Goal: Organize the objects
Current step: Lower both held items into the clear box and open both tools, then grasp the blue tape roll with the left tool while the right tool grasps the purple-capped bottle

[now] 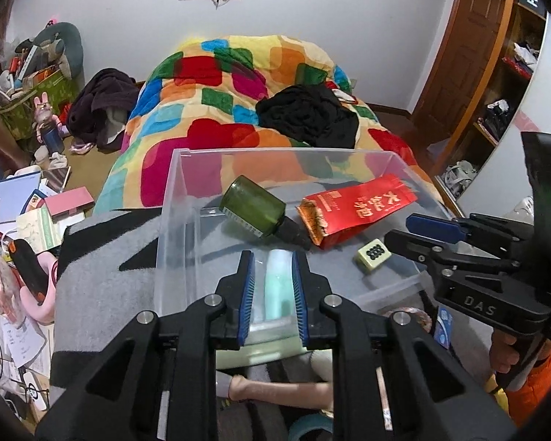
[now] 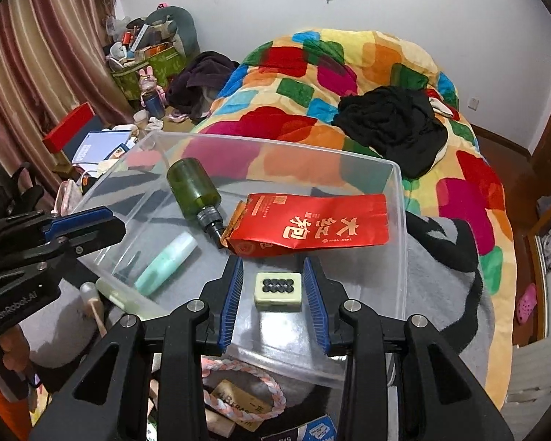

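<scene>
The clear plastic bin [image 2: 396, 220] already holds four things: a green bottle [image 2: 194, 191] lying beside a red tea packet [image 2: 312, 226], a mahjong tile [image 2: 278, 290] and a pale green tube [image 2: 167, 261]. The right gripper [image 2: 273, 288] brackets the tile with gaps either side, grasping nothing. Whether the left gripper [image 1: 273, 286] clamps the tube cannot be told. A braided rope [image 2: 253, 386] and small boxes outside the bin's near wall look still unsorted.

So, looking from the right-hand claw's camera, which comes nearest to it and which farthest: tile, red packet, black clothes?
1. Mahjong tile, between the right gripper fingers, in the clear bin.
2. Red packet, just beyond, mid-bin.
3. Black clothes, on the bed behind.
</scene>
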A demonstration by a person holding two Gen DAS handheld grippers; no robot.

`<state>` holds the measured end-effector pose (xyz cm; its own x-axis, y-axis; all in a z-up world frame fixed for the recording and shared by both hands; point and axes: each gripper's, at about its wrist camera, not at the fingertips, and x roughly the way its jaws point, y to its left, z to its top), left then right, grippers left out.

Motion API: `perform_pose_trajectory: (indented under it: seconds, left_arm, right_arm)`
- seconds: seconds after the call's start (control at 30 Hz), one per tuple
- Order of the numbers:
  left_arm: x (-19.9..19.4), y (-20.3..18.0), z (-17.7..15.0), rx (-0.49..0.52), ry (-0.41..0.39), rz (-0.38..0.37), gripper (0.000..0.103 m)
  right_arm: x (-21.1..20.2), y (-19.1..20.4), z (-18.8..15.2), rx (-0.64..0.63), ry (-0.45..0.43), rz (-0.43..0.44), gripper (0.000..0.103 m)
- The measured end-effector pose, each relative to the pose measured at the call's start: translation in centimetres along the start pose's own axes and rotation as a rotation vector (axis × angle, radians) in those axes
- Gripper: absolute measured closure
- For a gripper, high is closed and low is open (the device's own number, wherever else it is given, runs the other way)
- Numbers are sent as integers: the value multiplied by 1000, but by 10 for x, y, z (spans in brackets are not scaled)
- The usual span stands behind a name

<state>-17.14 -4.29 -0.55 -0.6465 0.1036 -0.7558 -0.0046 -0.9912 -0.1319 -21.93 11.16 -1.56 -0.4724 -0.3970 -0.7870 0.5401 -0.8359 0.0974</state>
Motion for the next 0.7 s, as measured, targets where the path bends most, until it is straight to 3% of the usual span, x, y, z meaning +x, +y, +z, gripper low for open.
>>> perform_pose_trajectory:
  seconds: [0.13,0.2,0.4,0.7]
  left_arm:
    - [-14,-6,-3,16,-21,-1,79]
    - [-23,-9,-7,25,-38,2,67]
    - [-46,-13,-22,40,-78,15,47]
    - [-63,-12,-54,40,-83,23,36]
  right_arm:
    - [-16,4,-2,-14,-34,1,64]
    - [-27,4,-5,-18,-58,6,62]
    - [-58,7,-18,-19,-123,13,53]
    - [-83,16,-54,-30,-142,33,49]
